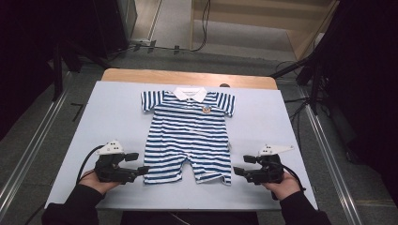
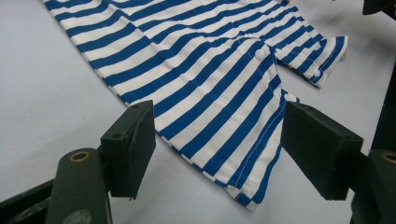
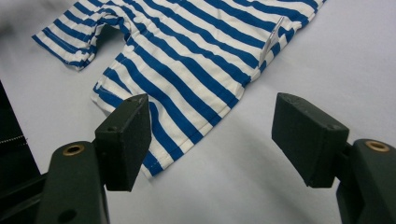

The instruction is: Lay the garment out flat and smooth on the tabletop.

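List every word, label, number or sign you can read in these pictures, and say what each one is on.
No text can be read anywhere.
Round badge on the chest of the striped romper: too small and blurred to read.
White tag at the romper's side seam, in the right gripper view: shown edge-on, nothing legible.

one striped romper (image 1: 188, 136) (short-sleeved), two grippers (image 1: 139, 169)

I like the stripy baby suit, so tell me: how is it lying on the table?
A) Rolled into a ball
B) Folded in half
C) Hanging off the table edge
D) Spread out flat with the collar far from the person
D: the striped baby suit lies spread flat on the table, its white collar at the far end.
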The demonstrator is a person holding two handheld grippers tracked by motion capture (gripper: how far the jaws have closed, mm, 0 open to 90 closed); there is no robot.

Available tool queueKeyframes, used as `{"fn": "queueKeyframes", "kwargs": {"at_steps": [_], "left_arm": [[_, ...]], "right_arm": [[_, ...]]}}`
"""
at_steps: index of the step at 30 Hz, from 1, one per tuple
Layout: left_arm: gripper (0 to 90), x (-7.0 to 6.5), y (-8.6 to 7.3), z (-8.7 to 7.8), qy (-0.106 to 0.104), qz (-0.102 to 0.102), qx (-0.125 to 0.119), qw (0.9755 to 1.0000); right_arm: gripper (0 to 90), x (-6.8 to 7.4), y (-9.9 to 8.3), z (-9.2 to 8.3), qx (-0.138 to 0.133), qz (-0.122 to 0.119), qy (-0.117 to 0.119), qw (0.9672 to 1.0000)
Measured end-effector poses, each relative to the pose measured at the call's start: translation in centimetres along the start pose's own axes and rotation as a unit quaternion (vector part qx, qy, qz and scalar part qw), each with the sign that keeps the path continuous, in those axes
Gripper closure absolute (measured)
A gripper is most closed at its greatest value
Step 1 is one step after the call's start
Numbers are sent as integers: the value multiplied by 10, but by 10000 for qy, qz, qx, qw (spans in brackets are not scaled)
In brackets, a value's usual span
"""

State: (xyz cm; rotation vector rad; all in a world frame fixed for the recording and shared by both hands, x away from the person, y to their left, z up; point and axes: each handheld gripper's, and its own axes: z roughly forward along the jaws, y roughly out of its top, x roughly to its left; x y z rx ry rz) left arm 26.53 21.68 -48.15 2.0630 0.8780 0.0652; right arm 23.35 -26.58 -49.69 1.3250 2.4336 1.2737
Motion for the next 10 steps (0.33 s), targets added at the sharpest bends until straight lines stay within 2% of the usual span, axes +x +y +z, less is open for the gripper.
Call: {"fn": "queueKeyframes", "kwargs": {"at_steps": [10], "left_arm": [[271, 1, 0, 1, 1, 4, 49, 10000]], "right_arm": [[271, -1, 0, 1, 48, 25, 31, 10000]]}}
